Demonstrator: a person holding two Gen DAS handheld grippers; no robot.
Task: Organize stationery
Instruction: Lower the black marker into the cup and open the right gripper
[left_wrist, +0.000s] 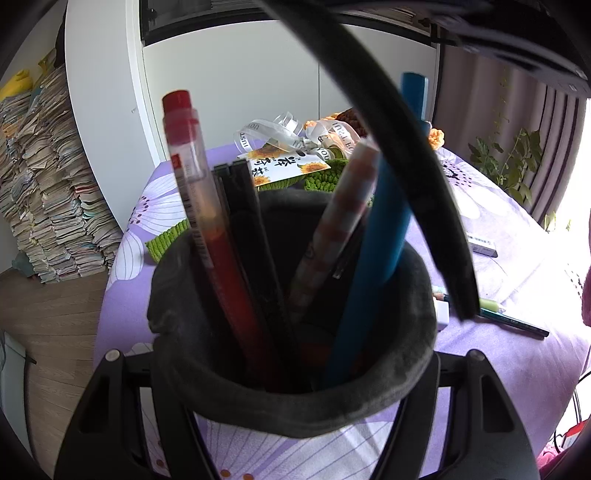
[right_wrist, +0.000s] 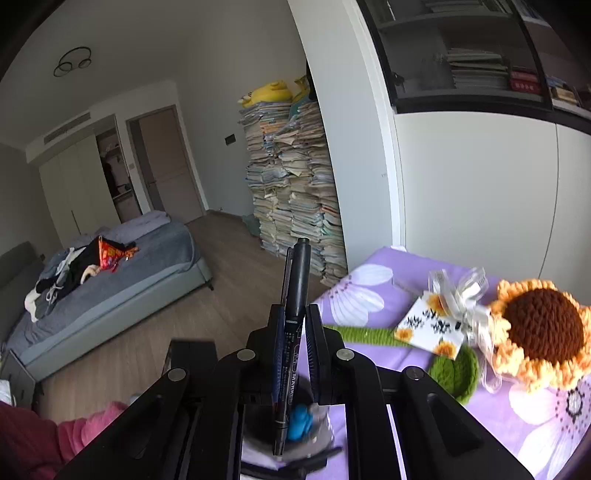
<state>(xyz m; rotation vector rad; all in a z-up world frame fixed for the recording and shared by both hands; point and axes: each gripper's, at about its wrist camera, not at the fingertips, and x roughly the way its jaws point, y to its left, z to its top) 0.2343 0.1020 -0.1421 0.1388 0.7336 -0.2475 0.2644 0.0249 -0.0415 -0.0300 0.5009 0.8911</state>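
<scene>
In the left wrist view a dark grey felt pen pot (left_wrist: 295, 410) sits between my left gripper's (left_wrist: 291, 354) two fingers, which press its sides. It holds a red pen (left_wrist: 207, 221), a black pen (left_wrist: 251, 236), a checked orange pen (left_wrist: 332, 229) and a blue pen (left_wrist: 380, 236). A black marker (left_wrist: 417, 162) hangs into the pot from above. In the right wrist view my right gripper (right_wrist: 295, 314) is shut on that black marker (right_wrist: 293, 332), held upright over the pot (right_wrist: 288, 432).
The purple flowered tablecloth (left_wrist: 517, 362) carries a white eraser (left_wrist: 441, 312), a green pen (left_wrist: 513, 321) and a small box (left_wrist: 482, 245). A crocheted sunflower (right_wrist: 543, 328) with ribbon and card (right_wrist: 430, 328) lies at the far side. A paper stack (right_wrist: 291, 184) stands beyond.
</scene>
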